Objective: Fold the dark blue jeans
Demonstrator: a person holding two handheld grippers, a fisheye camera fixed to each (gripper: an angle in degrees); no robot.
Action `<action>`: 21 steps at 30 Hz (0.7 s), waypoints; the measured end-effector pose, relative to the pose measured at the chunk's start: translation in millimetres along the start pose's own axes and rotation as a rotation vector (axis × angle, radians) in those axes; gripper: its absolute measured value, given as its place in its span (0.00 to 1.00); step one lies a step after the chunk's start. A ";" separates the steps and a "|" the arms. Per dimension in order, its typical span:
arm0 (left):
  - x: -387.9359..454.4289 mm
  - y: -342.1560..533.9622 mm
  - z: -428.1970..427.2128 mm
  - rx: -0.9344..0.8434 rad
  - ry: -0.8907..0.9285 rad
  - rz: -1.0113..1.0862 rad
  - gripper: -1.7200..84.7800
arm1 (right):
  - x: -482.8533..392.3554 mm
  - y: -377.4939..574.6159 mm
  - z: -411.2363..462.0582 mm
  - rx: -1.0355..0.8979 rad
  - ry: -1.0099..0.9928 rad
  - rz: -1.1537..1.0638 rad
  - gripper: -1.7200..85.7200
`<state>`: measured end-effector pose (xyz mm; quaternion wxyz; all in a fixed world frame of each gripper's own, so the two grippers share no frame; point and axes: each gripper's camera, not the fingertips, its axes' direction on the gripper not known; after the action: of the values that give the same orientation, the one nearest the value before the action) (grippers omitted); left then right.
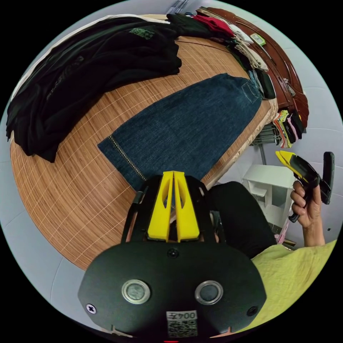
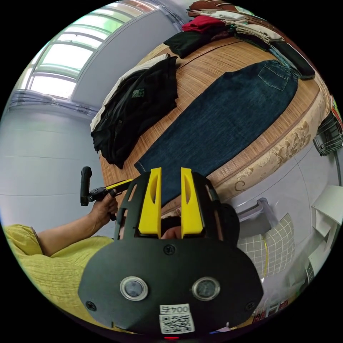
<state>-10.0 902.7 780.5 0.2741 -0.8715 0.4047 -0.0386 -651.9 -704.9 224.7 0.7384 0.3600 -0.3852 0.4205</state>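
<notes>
The dark blue jeans (image 1: 185, 125) lie flat and folded lengthwise on a bamboo mat, hem toward me, back pocket at the far end. My left gripper (image 1: 173, 175) hovers just above the hem edge, its yellow jaws pressed together with nothing between them. In the right gripper view the jeans (image 2: 228, 114) stretch away along the bed edge. My right gripper (image 2: 170, 171) hangs off the bed near the hem, jaws apart and empty. The right gripper (image 1: 284, 155) also appears in the left gripper view, held up in a hand away from the bed.
A heap of black clothes (image 1: 82, 78) covers the mat's (image 1: 71, 193) far left part. Folded clothes (image 1: 232, 32) line a dark wooden headboard (image 1: 286, 75). A white shelf unit (image 1: 271, 189) stands beside the bed. The person wears a yellow top (image 2: 46, 261).
</notes>
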 end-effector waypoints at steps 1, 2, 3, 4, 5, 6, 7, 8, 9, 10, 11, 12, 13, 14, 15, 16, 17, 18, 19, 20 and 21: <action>5.9 1.7 -6.7 0.007 0.002 -0.004 0.02 | -0.5 -4.0 -5.2 -0.006 -0.002 -0.005 0.13; 11.3 3.4 -13.7 0.016 0.004 -0.013 0.02 | -1.7 -8.2 -10.6 -0.004 0.005 -0.013 0.13; 13.8 4.2 -17.3 0.021 0.005 -0.019 0.02 | -2.4 -10.6 -13.5 -0.001 0.011 -0.018 0.13; 18.2 6.1 -25.0 0.035 0.009 -0.033 0.02 | -4.0 -16.1 -19.6 0.014 0.018 -0.031 0.12; 22.0 8.8 -33.4 0.055 0.017 -0.052 0.02 | -5.4 -22.4 -26.1 0.035 0.020 -0.040 0.12; 23.7 10.3 -37.5 0.064 0.022 -0.062 0.02 | -6.2 -26.2 -29.2 0.044 0.023 -0.045 0.11; 26.9 13.7 -45.6 0.081 0.028 -0.085 0.02 | -7.9 -34.9 -34.9 0.055 0.033 -0.060 0.12; 30.1 17.7 -52.9 0.095 0.030 -0.112 0.02 | -9.2 -45.0 -39.5 0.050 0.045 -0.075 0.11; 31.7 19.7 -56.0 0.100 0.030 -0.126 0.02 | -9.6 -50.6 -41.4 0.043 0.054 -0.084 0.11; 36.0 23.8 -61.7 0.107 0.027 -0.151 0.02 | -9.7 -62.3 -44.8 0.020 0.073 -0.110 0.11; 41.8 28.4 -67.0 0.119 0.016 -0.175 0.02 | -8.8 -74.4 -47.4 -0.010 0.099 -0.140 0.10; 45.3 30.7 -69.2 0.124 0.010 -0.186 0.02 | -7.9 -80.6 -48.5 -0.025 0.116 -0.157 0.10; 53.3 35.3 -72.6 0.128 0.002 -0.209 0.02 | -5.4 -92.9 -50.3 -0.055 0.154 -0.198 0.10; 62.5 40.1 -75.0 0.132 -0.001 -0.236 0.02 | -2.1 -105.0 -50.8 -0.091 0.201 -0.250 0.10; 67.8 42.6 -75.8 0.133 -0.002 -0.251 0.02 | 0.0 -111.3 -50.0 -0.119 0.230 -0.276 0.10; 79.5 47.3 -76.2 0.129 -0.008 -0.285 0.02 | 5.8 -124.5 -46.9 -0.179 0.288 -0.328 0.10; 92.9 51.4 -75.6 0.119 -0.016 -0.318 0.02 | 13.6 -137.7 -44.0 -0.224 0.325 -0.374 0.10; 100.4 53.4 -75.2 0.115 -0.023 -0.334 0.02 | 18.1 -144.5 -42.7 -0.244 0.337 -0.395 0.10; 116.3 56.5 -74.3 0.105 -0.037 -0.361 0.02 | 27.7 -158.7 -39.5 -0.283 0.369 -0.433 0.10; 133.8 57.8 -72.4 0.086 -0.051 -0.379 0.02 | 37.9 -173.1 -35.8 -0.318 0.404 -0.471 0.10; 142.8 57.6 -71.3 0.075 -0.059 -0.385 0.02 | 43.2 -180.4 -34.0 -0.332 0.419 -0.488 0.10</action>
<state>25.5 737.1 789.5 0.3055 -0.9229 0.2205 -0.0797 -465.7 -730.8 209.7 0.9284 0.2227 -0.1910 0.2282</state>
